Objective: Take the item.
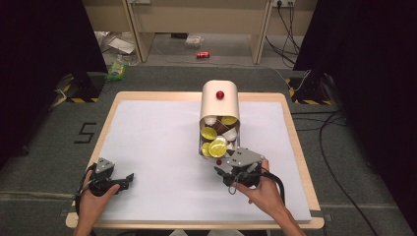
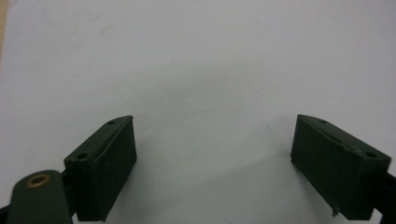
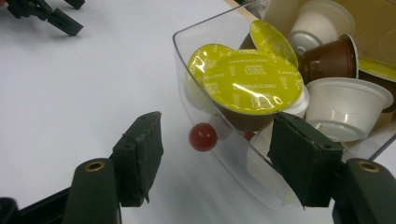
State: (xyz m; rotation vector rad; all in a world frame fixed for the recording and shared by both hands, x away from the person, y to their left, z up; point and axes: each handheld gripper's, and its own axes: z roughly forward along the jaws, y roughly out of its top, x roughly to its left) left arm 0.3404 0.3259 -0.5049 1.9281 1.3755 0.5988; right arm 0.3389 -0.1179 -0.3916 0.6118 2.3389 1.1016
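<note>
Clear drawer (image 3: 219, 140) opens lengthwise toward right tongs (image 3: 217, 156).

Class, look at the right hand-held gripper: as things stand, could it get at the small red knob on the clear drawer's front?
Probably yes. The right hand-held gripper is open, the red knob sits just ahead between its jaws, and nothing blocks the way.

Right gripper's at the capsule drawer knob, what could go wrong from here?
1. The right gripper is open around the small red knob; its far jaw sits against the clear drawer wall and may clamp that instead.
2. Capsules are heaped above the rim; a jerk might spill some.
3. The left gripper is away from the dispenser, so it may slide.
</note>
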